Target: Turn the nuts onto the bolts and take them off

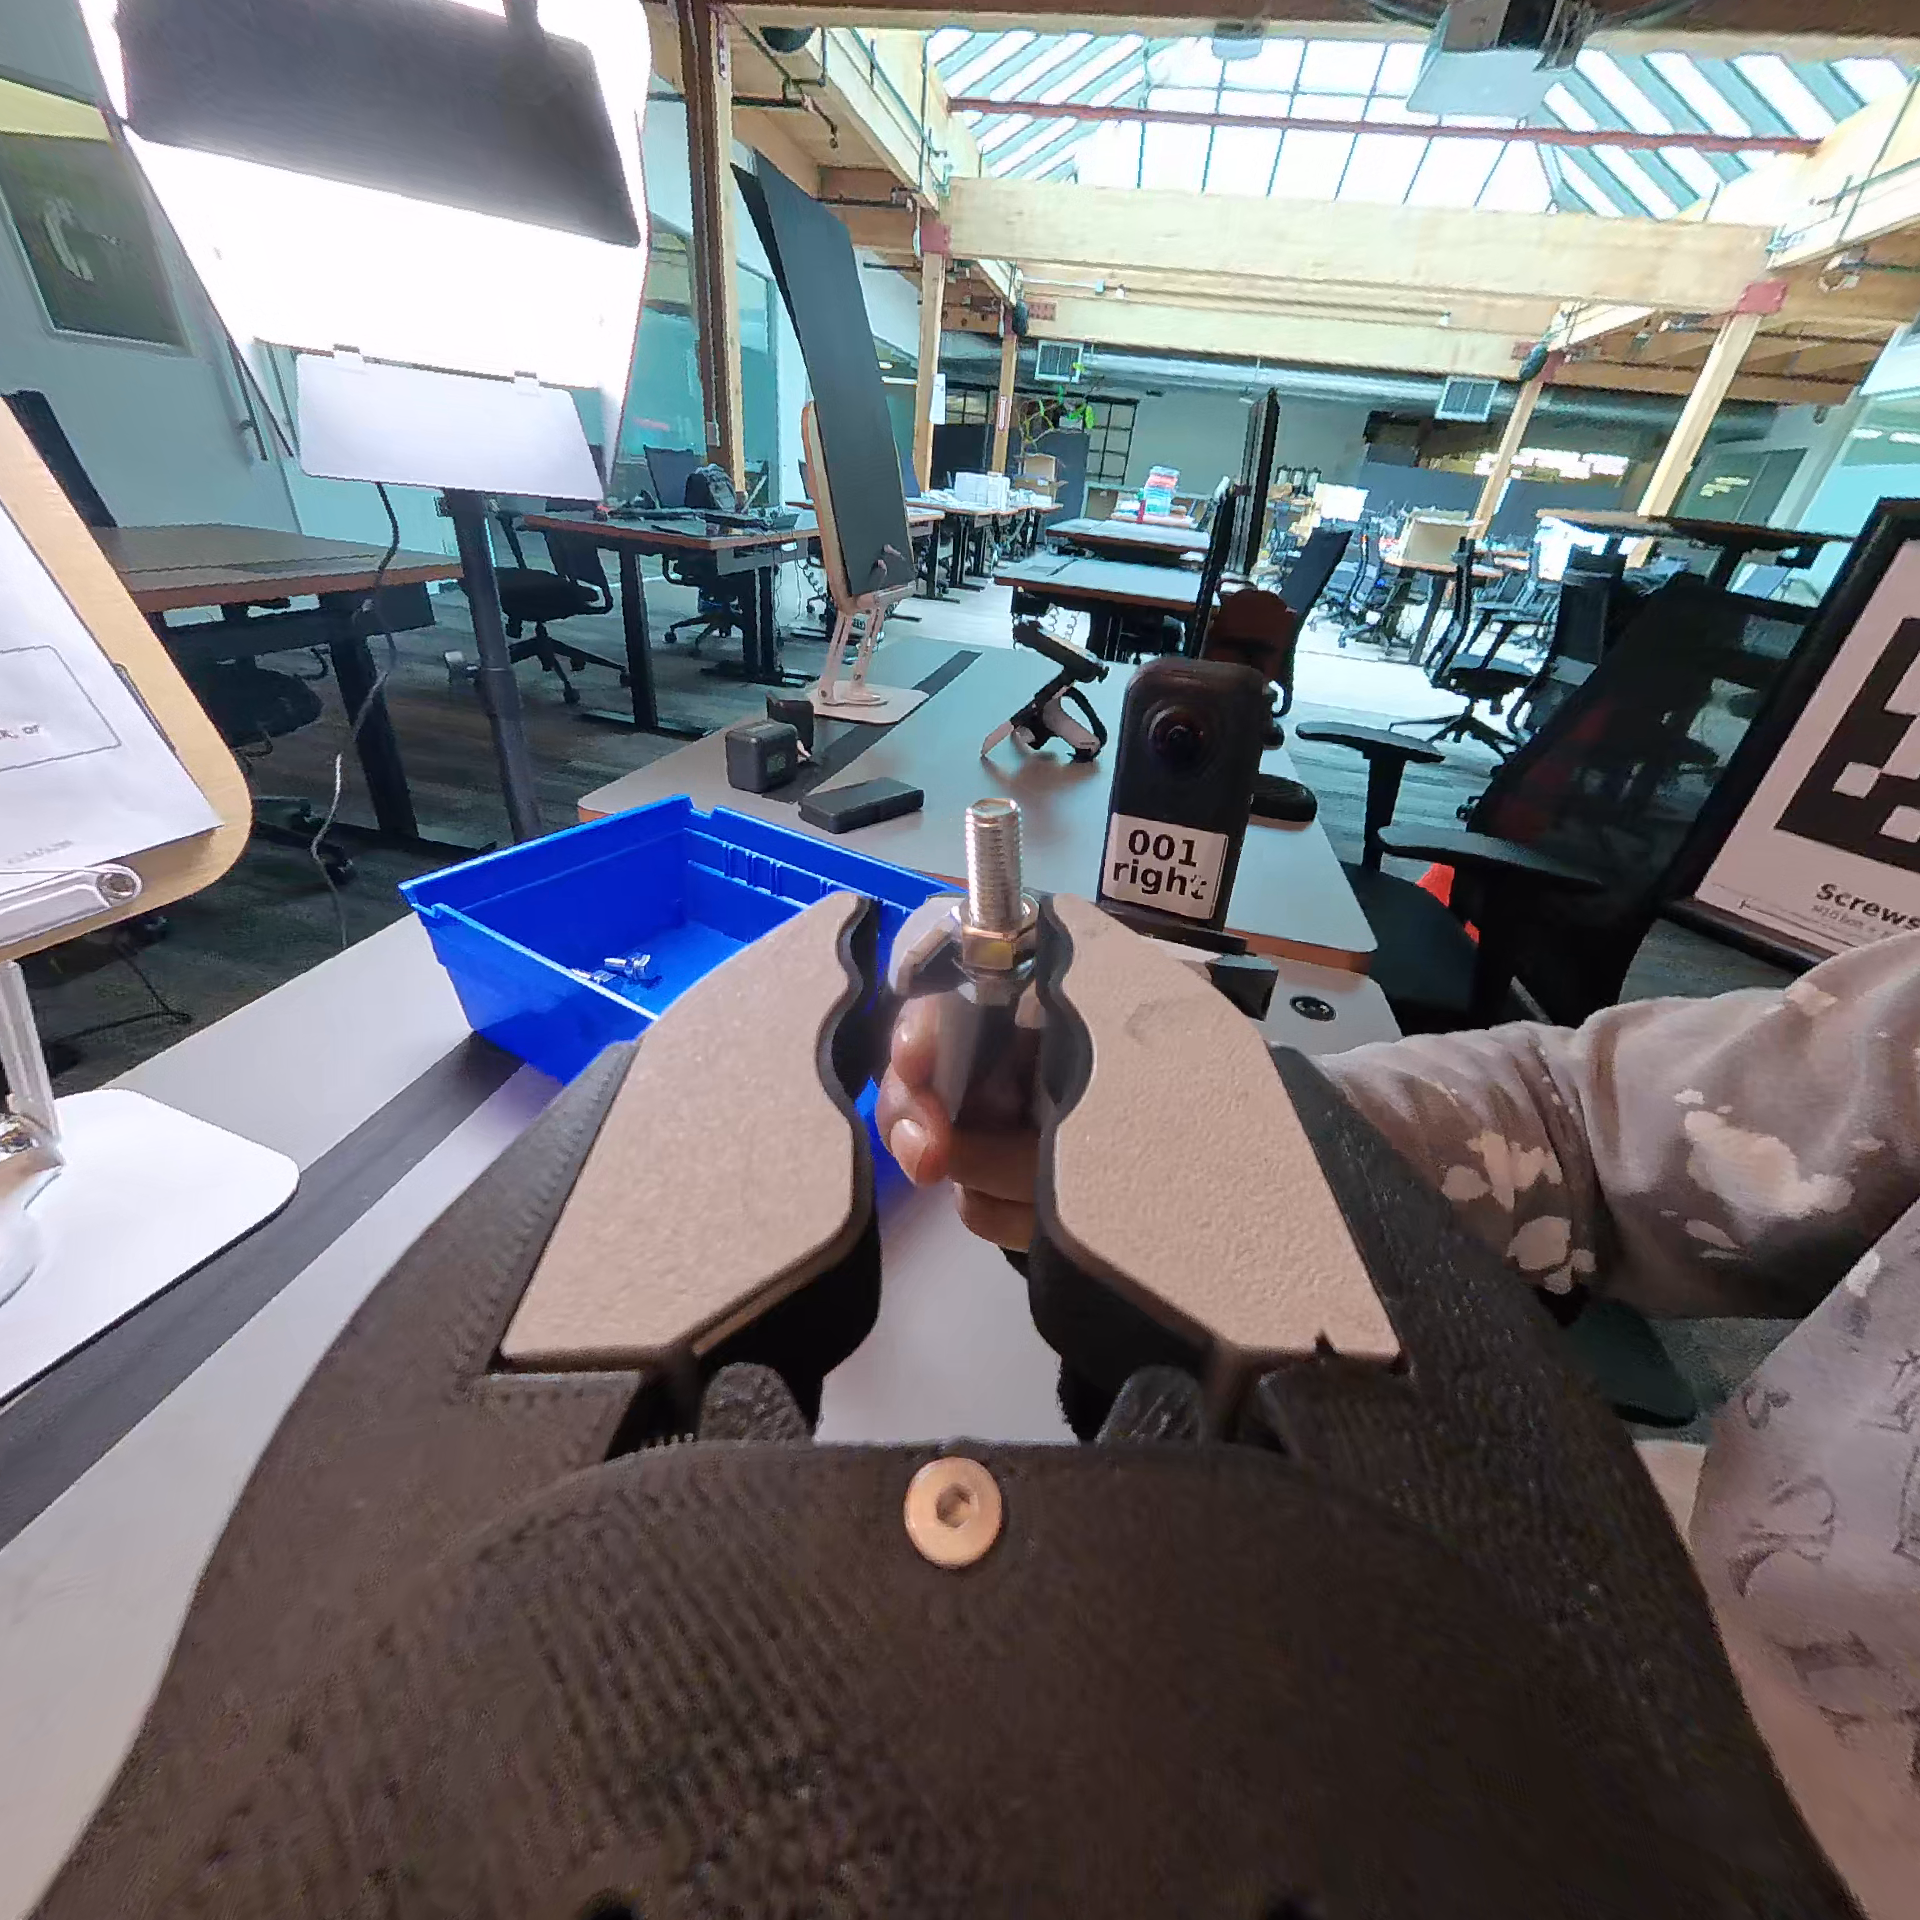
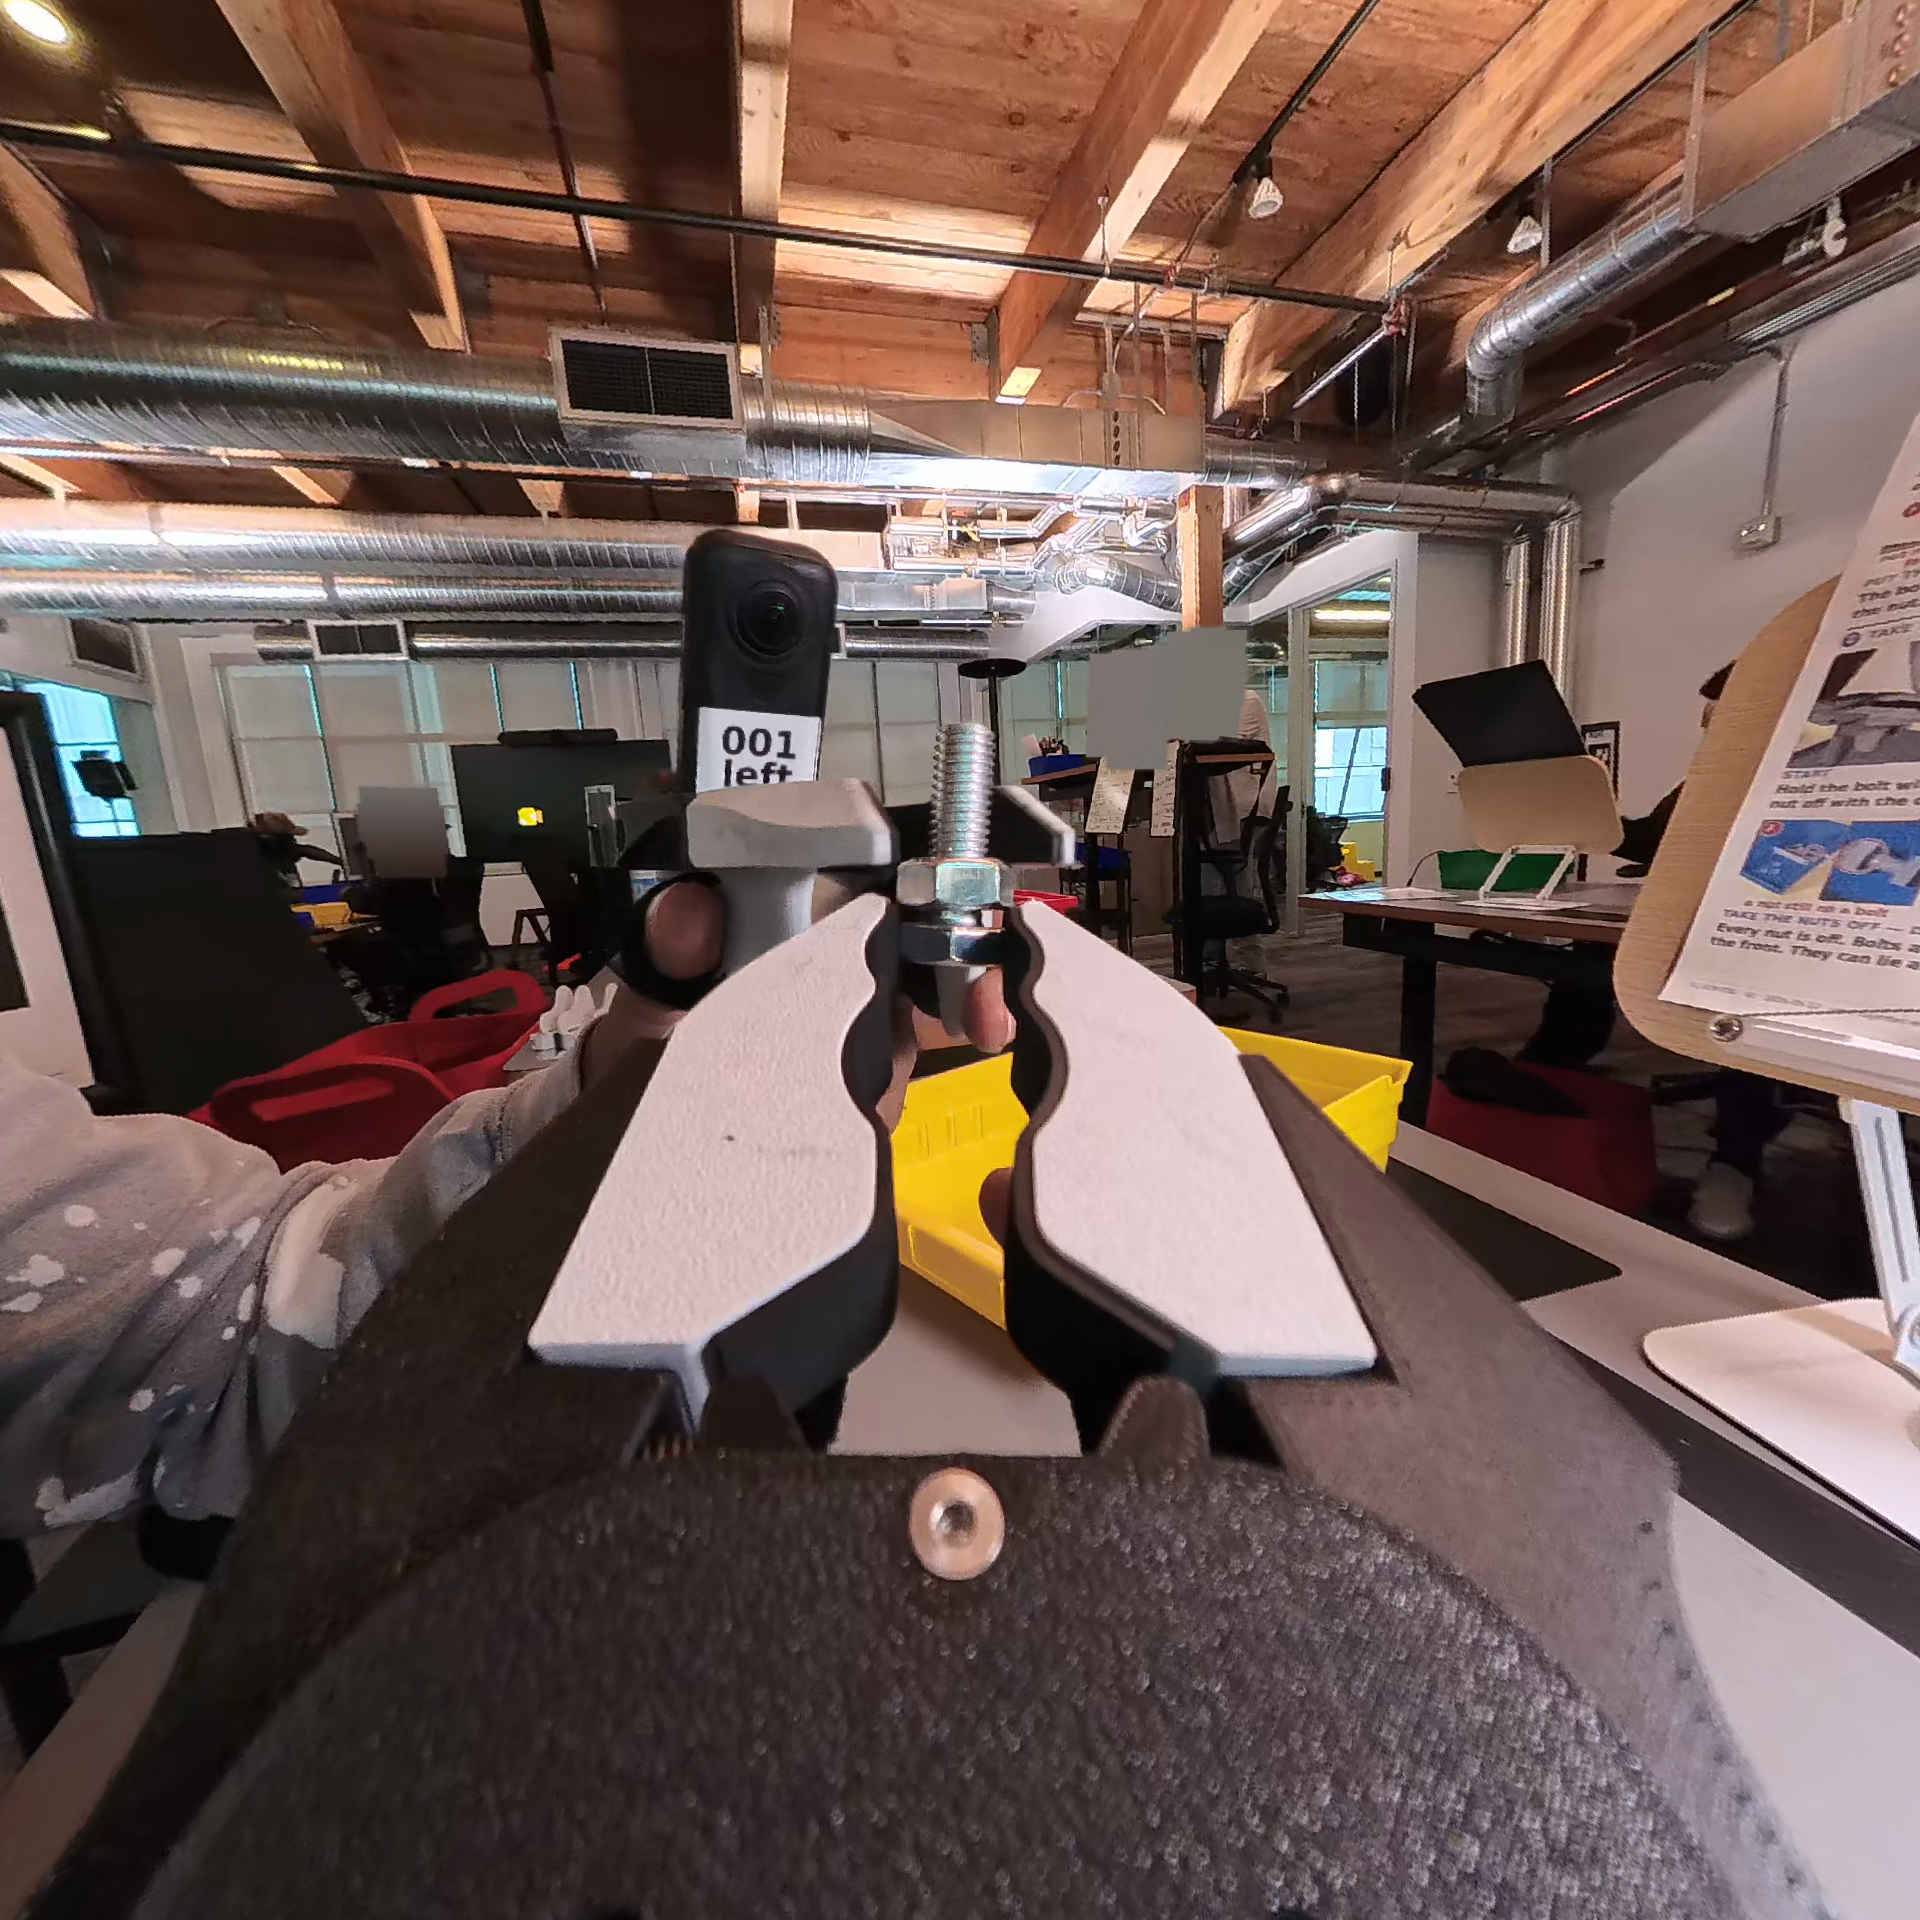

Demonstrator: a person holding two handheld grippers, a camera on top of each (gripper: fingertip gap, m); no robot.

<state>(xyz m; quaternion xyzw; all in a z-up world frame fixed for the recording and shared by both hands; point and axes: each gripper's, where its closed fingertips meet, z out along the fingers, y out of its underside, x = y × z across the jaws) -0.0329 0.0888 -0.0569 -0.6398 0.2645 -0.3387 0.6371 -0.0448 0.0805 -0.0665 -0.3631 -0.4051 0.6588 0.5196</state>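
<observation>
A silver bolt [image 1: 992, 852] stands upright in the air between my two grippers, threads up, with a hex nut [image 1: 997, 923] low on its shaft. My left gripper [image 1: 956, 925] is closed around the nut. In the right wrist view the bolt [image 2: 961, 779] rises above the nut [image 2: 956, 883]. My right gripper [image 2: 954, 935] is shut on the bolt's lower end, just under the nut. The left gripper [image 2: 945, 831] faces it from the far side. The part of the bolt below the right gripper's fingertips is hidden.
A blue bin [image 1: 488, 935] holding a few small metal parts [image 1: 623, 968] sits on the grey table, left of the grippers. A yellow bin [image 2: 1320, 1091] sits behind the right gripper. Instruction stands [image 2: 1766, 883] [image 1: 94, 727] and a marker board [image 1: 1849, 748] flank the table. A patterned sleeve [image 1: 1662, 1143] crosses at right. Both grippers' tips are close together, under 4 cm apart.
</observation>
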